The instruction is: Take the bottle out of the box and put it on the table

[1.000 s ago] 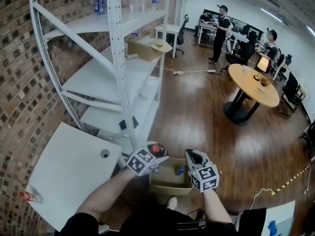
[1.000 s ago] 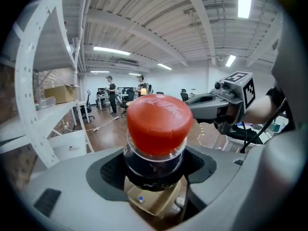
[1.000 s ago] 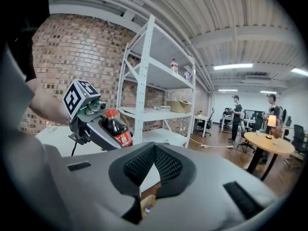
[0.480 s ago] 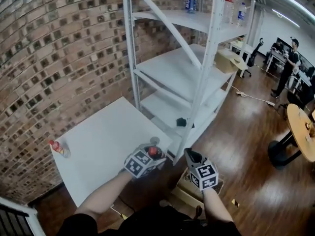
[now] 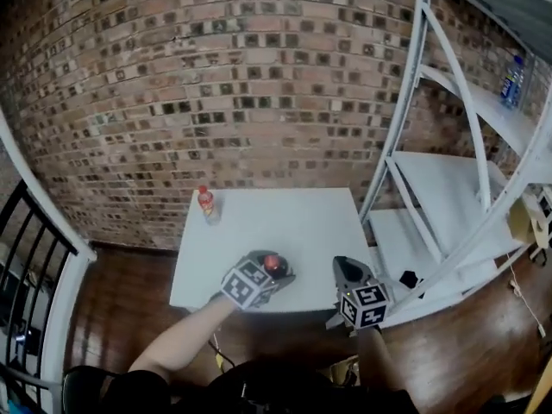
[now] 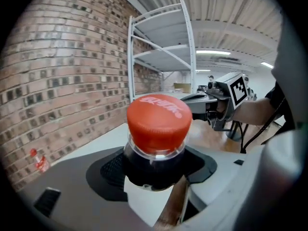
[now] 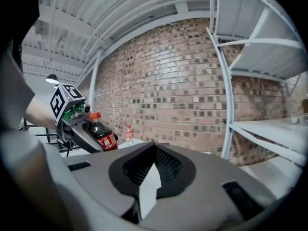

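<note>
The far side of the scene is being taken up by a brick wall [image 5: 216, 76], and the right side by a white metal shelving rack [image 5: 444, 184] that is being seen standing just beside a white table [image 5: 285, 222]. The table is being backed against the wall, with dark wooden floor [image 5: 129, 309] being shown around its near and left edges.

Both grippers are being held out side by side at the table's near edge. The left gripper [image 5: 278, 270] is being kept clamped on the bottle [image 6: 159, 124]: its neck is being pinched between the black pads just under the red cap, and dark liquid and a red label are being shown in the right gripper view. In the head view the cap is being seen over the near edge of the tabletop; whether the base is touching the table cannot be told.

The right gripper [image 7: 154, 150] is being held just to the right of the left one, near the table's right corner. Its jaws are being kept together at the tips, and nothing is being held between them.

A small bottle [image 5: 207, 203] with a red cap is being shown upright near the table's far left corner, close to the wall and well apart from both grippers.
</note>
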The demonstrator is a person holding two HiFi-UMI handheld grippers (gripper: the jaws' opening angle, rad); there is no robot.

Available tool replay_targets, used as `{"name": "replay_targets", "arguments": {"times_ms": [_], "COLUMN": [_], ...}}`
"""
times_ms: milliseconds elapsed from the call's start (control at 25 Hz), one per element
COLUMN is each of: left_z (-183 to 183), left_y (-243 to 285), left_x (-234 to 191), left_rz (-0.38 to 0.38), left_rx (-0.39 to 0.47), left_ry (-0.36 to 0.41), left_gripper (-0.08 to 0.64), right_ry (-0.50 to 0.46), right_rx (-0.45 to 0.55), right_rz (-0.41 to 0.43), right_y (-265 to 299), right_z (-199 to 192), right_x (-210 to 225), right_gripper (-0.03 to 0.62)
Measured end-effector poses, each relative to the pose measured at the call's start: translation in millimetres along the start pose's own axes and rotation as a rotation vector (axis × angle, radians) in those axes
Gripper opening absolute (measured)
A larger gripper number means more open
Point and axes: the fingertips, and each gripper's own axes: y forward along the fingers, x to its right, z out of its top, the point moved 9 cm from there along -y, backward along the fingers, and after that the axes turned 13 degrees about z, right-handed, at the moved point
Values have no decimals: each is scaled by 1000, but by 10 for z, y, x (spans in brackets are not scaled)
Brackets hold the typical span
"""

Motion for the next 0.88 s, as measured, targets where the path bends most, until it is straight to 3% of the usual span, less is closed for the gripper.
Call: {"name": "replay_targets", "arguments": {"times_ms": [240, 480, 680, 880], "left_z": [-392, -628, -715, -742], "left_y": [-544, -871, -795, -545], "left_x": [-306, -475, -568, -557], "left_rz": [188, 303, 361, 358], "left_rx": [-37, -55, -67, -76], "left_ry": [-107, -148, -199, -248], "left_gripper": [308, 308, 310, 308], "right_ry": [-40, -76, -88, -125], "right_rx": [-20, -23, -48, -83], "right_rz": [216, 338, 379, 346], "right_y": [615, 904, 944, 898], "right_z": [35, 106, 85, -10], "right_x": [-322, -606, -544, -323], "right_gripper": [5, 5, 5, 5]}}
